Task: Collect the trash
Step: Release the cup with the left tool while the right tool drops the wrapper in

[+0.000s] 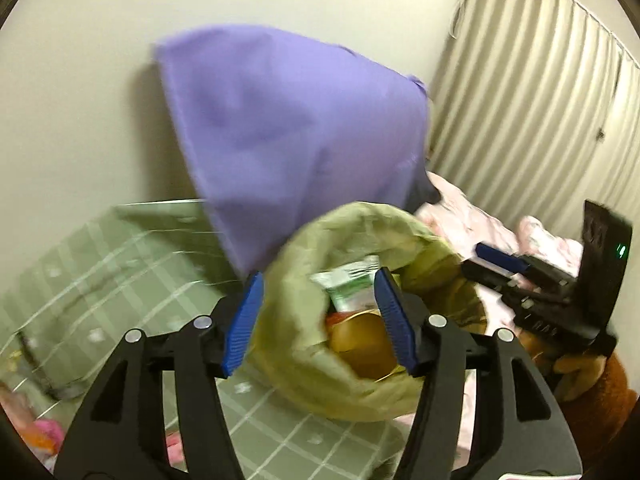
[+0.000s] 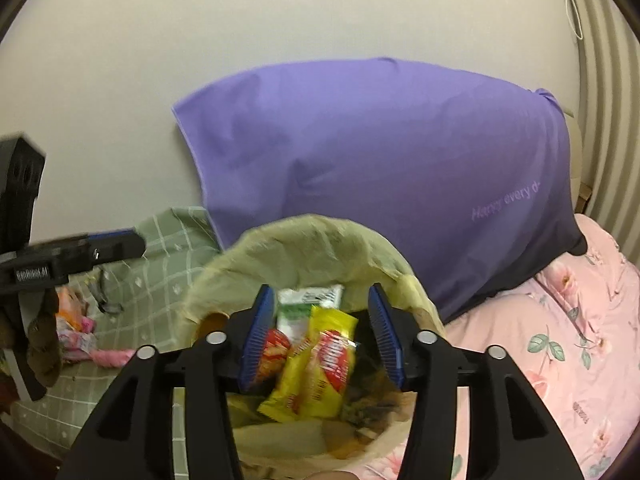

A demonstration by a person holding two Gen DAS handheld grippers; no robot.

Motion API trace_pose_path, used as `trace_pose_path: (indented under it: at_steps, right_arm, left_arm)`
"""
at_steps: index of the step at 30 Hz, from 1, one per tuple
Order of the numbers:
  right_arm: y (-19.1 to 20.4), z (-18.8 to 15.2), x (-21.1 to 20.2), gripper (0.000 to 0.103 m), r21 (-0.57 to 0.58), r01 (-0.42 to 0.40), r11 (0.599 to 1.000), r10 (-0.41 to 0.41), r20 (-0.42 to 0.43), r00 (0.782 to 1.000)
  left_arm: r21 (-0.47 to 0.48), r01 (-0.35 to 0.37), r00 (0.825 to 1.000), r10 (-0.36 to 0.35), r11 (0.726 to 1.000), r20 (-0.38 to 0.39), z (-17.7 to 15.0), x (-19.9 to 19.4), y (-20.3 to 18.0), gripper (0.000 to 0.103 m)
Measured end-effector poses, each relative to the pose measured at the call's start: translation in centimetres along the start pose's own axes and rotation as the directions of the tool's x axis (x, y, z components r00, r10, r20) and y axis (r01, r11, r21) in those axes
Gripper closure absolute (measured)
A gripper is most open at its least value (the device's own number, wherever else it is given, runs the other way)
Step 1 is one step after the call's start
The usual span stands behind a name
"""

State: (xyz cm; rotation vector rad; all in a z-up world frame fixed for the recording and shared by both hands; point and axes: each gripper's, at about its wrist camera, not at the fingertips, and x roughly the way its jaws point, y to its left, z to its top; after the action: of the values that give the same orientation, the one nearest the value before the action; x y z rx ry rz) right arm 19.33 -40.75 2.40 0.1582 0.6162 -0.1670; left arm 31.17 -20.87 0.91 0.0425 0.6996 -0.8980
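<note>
R gripper (image 2: pixel 320 336) spread over trash bag (image 2: pixel 312 240) – yellow wrapper (image 2: pixel 316 372) btwn fingers, ungripped; L gripper (image 1: pixel 320 320) spread too.

- The left gripper (image 1: pixel 320 320) has black plastic arms with triangular cut-outs and round silver screw heads at the linkage joints.
- Its fingers (image 1: pixel 245 324) carry ribbed blue pads.
- The right gripper (image 2: pixel 320 336) is built alike: black arms, silver screws, ribbed blue pads on the fingers (image 2: pixel 256 340).
- Seen from the left wrist view, the right gripper's black body shows a small green light.
- Seen from the right wrist view, the left gripper's side bears white lettering, "GenRobot.AI".
</note>
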Motion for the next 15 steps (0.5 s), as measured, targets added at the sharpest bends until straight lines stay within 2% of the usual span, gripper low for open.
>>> trace_pose_path:
  at_steps: [4, 8, 11, 15]
  right_arm:
    - [2.1, 0.8, -0.6, 0.053, -0.004, -0.087, 0.996, 0.087, 0.038, 0.995]
    - [5.4, 1.2, -0.2, 0.05, -0.048, -0.188, 0.981, 0.19, 0.047, 0.981]
    - [7.7, 1.2, 0.5, 0.047, -0.073, -0.247, 0.966, 0.25, 0.03, 0.968]
    - [10.5, 0.8, 1.8, 0.047, -0.103, -0.319, 0.942, 0.32, -0.003, 0.947]
  left_arm:
    - [-0.047, -0.105, 0.994, 0.105, 0.993, -0.009, -2.2, -2.6, 2.8, 0.045]
    - [-0.121, -0.21, 0.978, 0.206, 0.97, -0.046, -5.1, -4.9, 6.6, 0.044]
    - [-0.184, -0.292, 0.956, 0.286, 0.939, -0.062, -7.3, -6.8, 9.6, 0.044]
    - [-0.228, -0.431, 0.902, 0.426, 0.873, -0.074, -9.8, -10.0, 13.4, 0.044]
